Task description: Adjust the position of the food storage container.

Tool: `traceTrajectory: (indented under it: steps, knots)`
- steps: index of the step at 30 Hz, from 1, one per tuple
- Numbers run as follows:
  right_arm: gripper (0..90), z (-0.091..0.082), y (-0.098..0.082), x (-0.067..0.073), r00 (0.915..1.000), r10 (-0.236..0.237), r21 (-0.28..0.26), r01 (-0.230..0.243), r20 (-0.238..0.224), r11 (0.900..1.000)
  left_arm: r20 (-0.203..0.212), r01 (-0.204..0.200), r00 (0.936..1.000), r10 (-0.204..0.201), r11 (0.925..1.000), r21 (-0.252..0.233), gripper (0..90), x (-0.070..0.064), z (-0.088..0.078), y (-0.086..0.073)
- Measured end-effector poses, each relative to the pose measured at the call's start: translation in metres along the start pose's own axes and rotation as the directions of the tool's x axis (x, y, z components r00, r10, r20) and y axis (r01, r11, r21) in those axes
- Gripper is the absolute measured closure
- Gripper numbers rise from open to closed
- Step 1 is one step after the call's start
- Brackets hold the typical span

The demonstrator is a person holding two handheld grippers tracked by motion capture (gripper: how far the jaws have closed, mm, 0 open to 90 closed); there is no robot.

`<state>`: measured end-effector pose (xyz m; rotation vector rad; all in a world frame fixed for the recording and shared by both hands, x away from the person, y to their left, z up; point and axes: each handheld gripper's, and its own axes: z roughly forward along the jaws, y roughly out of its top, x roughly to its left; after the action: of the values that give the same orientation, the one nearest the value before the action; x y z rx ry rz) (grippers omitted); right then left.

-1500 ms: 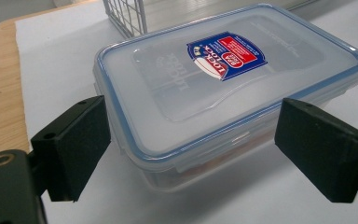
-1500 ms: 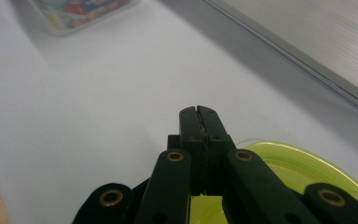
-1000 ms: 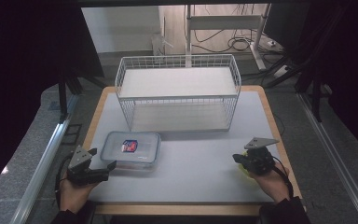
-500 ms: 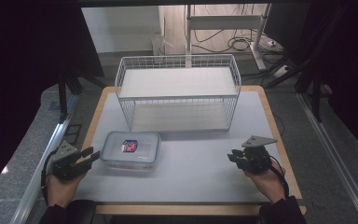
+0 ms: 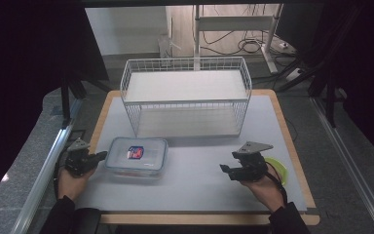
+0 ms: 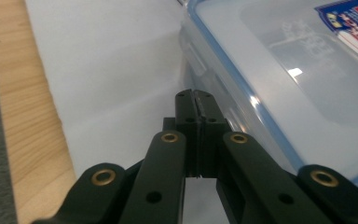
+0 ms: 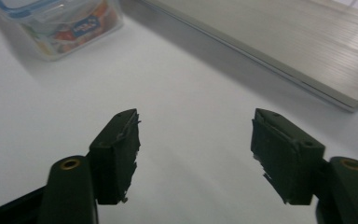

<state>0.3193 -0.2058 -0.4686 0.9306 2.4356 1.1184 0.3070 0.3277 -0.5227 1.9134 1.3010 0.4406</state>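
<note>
A clear plastic container (image 5: 136,157) with a blue-rimmed lid and a red-and-blue label lies at the front left of the white mat. My left gripper (image 5: 101,155) is at its left end, pointing at it. In the left gripper view the jaws have just been closing and now meet at the tips (image 6: 194,95) with nothing between them, close beside the container's side wall (image 6: 284,70). My right gripper (image 5: 225,170) is at the front right, apart from the container (image 7: 60,18). Its jaws (image 7: 196,135) have just been opening and hold nothing.
A white wire basket (image 5: 185,92) with a solid shelf stands at the back middle; its base (image 7: 284,51) runs across the right gripper view. A yellow-green round thing (image 5: 278,168) lies under the right hand. The wooden table edge (image 6: 23,116) borders the mat.
The left jaws went from open to shut, and that hand shifted left and farther up beside the container. The right jaws opened, and that gripper slid a little to the left.
</note>
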Motion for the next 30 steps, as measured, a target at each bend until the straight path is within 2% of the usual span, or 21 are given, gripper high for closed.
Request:
traceTrajectory:
  steps: [2, 3, 5, 9, 10, 12, 13, 15, 16, 17, 18, 20, 21, 22, 23, 24, 25, 30]
  knots:
    - [29.9, 0.002, 0.001, 0.002, 1.0, 0.0, 0.001, 0.001, -0.006, 1.0, 0.0, -0.007, 1.0, 0.007, 0.9999, 0.008, 89.9, 0.0, 0.0, 0.001]
    - [27.4, 0.005, 0.001, 0.005, 0.9997, 0.001, -0.003, -0.001, -0.025, 1.0, 0.027, 0.02, 0.9994, -0.02, 0.9998, -0.001, 89.9, 0.0, 0.001, 0.0]
    - [25.1, 0.009, 0.002, 0.007, 0.9994, -0.002, 0.001, 0.002, -0.034, 1.0, 0.043, 0.023, 0.9988, -0.024, 0.9997, 0.002, 89.9, -0.002, 0.002, 0.001]
    - [20.4, 0.016, 0.002, 0.011, 0.9982, -0.012, 0.005, 0.012, -0.058, 1.0, 0.059, 0.001, 0.9983, -0.001, 0.9999, 0.012, 89.9, -0.01, 0.005, 0.003]
    - [19.2, 0.018, 0.002, 0.012, 0.9979, -0.014, 0.004, 0.014, -0.063, 1.0, 0.077, -0.021, 0.9968, 0.019, 0.9995, 0.022, 89.9, -0.017, 0.008, 0.006]
    - [16.5, 0.021, 0.002, 0.014, 0.9971, -0.015, 0.004, 0.015, -0.075, 1.0, 0.089, -0.047, 0.9951, 0.044, 0.9985, 0.027, 89.9, -0.026, 0.011, 0.009]
    - [16.5, 0.021, 0.002, 0.014, 0.9971, -0.015, 0.004, 0.015, -0.075, 1.0, 0.089, -0.047, 0.9951, 0.044, 0.9985, 0.027, 89.9, -0.026, 0.011, 0.009]
    - [13.4, 0.025, 0.001, 0.016, 0.9955, -0.013, 0.011, 0.014, -0.094, 1.0, 0.114, -0.071, 0.9912, 0.067, 0.997, 0.032, 89.8, -0.04, 0.017, 0.013]
    - [11.9, 0.027, 0.001, 0.017, 0.9951, -0.013, 0.012, 0.015, -0.098, 1.0, 0.114, -0.071, 0.9912, 0.067, 0.997, 0.032, 89.9, -0.04, 0.017, 0.013]
    - [11.4, 0.028, 0.001, 0.017, 0.995, -0.018, 0.013, 0.019, -0.099, 1.0, 0.128, -0.097, 0.9875, 0.092, 0.9946, 0.037, 89.8, -0.049, 0.02, 0.016]
    - [11.4, 0.028, 0.001, 0.017, 0.995, -0.018, 0.013, 0.019, -0.099, 1.0, 0.128, -0.097, 0.9875, 0.092, 0.9946, 0.037, 89.8, -0.049, 0.02, 0.016]
    - [9.5, 0.03, 0.001, 0.018, 0.9945, -0.018, 0.011, 0.019, -0.103, 1.0, 0.144, -0.122, 0.9827, 0.117, 0.9922, 0.027, 89.8, -0.063, 0.026, 0.021]
    - [9.5, 0.03, 0.001, 0.018, 0.9945, -0.018, 0.011, 0.019, -0.103, 1.0, 0.144, -0.122, 0.9827, 0.117, 0.9922, 0.027, 89.8, -0.063, 0.026, 0.021]
    - [8.7, 0.032, 0.001, 0.018, 0.994, -0.01, 0.009, 0.011, -0.109, 1.0, 0.149, -0.145, 0.9787, 0.141, 0.9893, 0.017, 89.9, -0.071, 0.029, 0.024]
    - [8.7, 0.032, 0.001, 0.018, 0.994, -0.01, 0.009, 0.011, -0.109, 1.0, 0.149, -0.145, 0.9787, 0.141, 0.9893, 0.017, 89.9, -0.071, 0.029, 0.024]
    - [7.6, 0.034, 0.0, 0.017, 0.9927, 0.007, 0.015, -0.005, -0.121, 1.0, 0.168, -0.155, 0.9739, 0.153, 0.9879, 0.0, 89.8, -0.078, 0.03, 0.027]
    - [7.0, 0.035, -0.001, 0.017, 0.9914, 0.017, 0.021, -0.014, -0.13, 1.0, 0.176, -0.153, 0.9725, 0.153, 0.9882, -0.013, 89.8, -0.081, 0.031, 0.029]
    - [6.2, 0.041, -0.003, 0.018, 0.9879, 0.027, 0.037, -0.021, -0.153, 0.999, 0.198, -0.146, 0.9687, 0.149, 0.9888, -0.032, 89.9, -0.089, 0.034, 0.033]
